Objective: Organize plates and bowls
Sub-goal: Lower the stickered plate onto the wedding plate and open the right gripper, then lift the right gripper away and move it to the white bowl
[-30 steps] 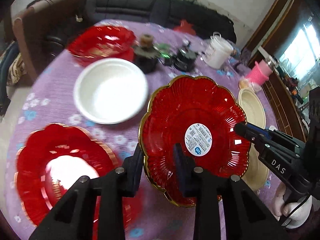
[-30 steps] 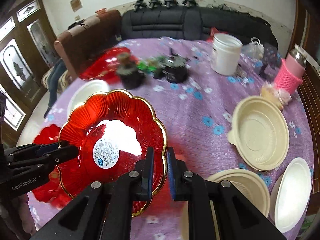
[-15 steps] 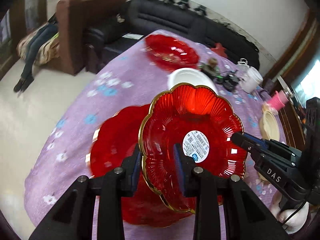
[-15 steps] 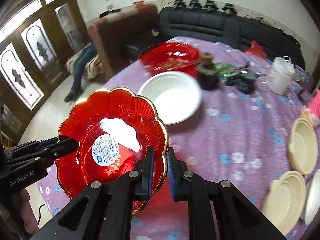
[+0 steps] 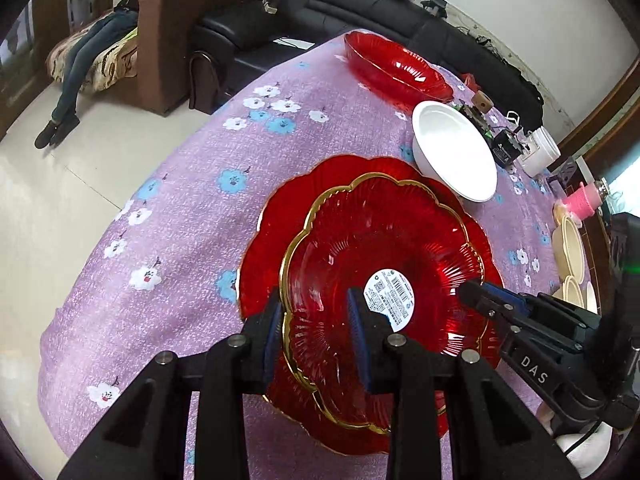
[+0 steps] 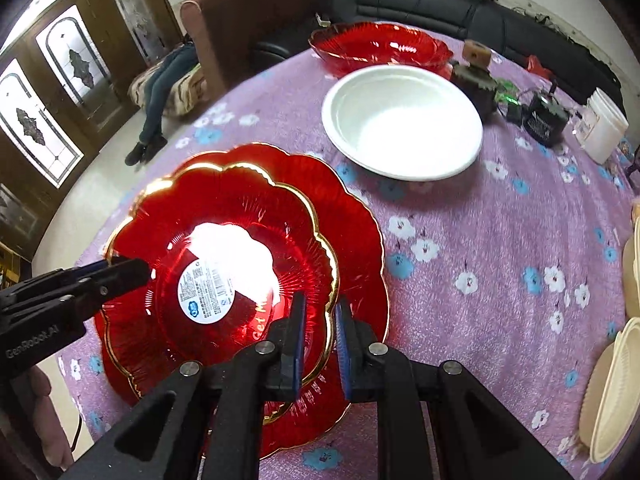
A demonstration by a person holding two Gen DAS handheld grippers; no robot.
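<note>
Both hand-held grippers, left and right, clamp the gold-rimmed red plate over the lower red plate near the table edge; uneven release risks chipping or sliding.

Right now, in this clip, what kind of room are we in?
Most likely a home living or dining room. A black leather sofa and a brown armchair stand behind a round table under a purple floral tablecloth, and wooden doors with patterned glass panes line one wall.
</note>
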